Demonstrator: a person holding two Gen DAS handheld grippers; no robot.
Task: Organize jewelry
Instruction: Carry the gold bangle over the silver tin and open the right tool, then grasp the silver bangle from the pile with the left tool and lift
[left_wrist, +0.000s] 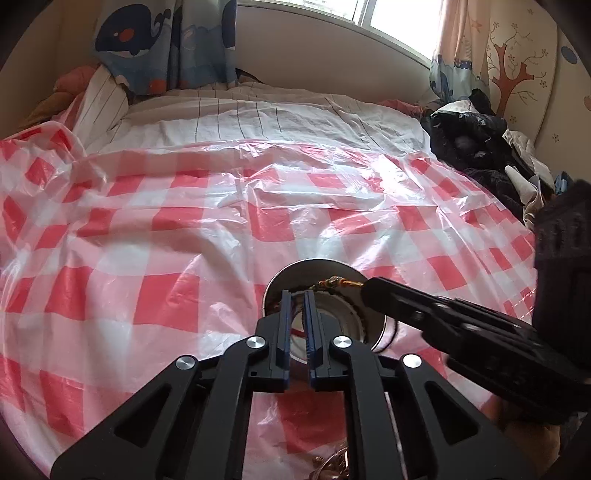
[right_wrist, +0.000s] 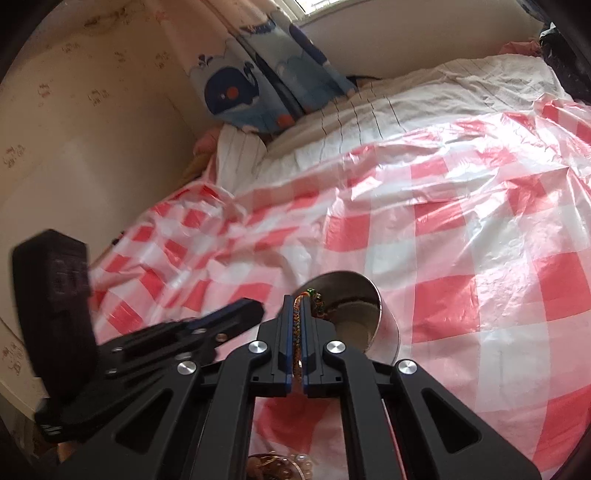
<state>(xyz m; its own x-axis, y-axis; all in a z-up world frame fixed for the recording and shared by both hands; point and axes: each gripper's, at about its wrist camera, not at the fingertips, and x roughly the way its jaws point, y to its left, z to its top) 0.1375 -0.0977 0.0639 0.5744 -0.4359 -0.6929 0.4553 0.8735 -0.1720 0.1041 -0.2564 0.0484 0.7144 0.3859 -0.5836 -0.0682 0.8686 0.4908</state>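
Nearest your lenses, a few beads and gold bits (right_wrist: 280, 465) peek out low under your right gripper (right_wrist: 296, 301), blurred and half hidden on the bed. Your right jaws are pinched almost together on a braided cord bracelet (right_wrist: 296, 325), its orange, green and dark strands running the length of the slot between the blue pads, with the knotted end poking out past the tips. That end hangs right over the mouth of the steel cup (right_wrist: 384, 328), which lies tilted on its side on the checked sheet (right_wrist: 443, 229). Your left gripper (left_wrist: 297, 295) sits just beside it, at the cup's rim, its jaws close but with a narrow gap showing between the pads; they hold nothing clearly, and the cup's interior shows through the slot. From the left camera you can see the right gripper (left_wrist: 369, 291) coming in from the side, the bracelet's (left_wrist: 334, 282) frayed tip touching the cup (left_wrist: 291, 275) rim, and a thin beaded chain (left_wrist: 354, 308) draped along the cup's inner edge. Beyond, the red-and-white plastic sheet (left_wrist: 184, 221) covers the bed, then a striped quilt (left_wrist: 258, 118), a dark heap of clothes (left_wrist: 476, 147) on the right, and whale-print curtains (left_wrist: 162, 40) under the window (left_wrist: 399, 18).
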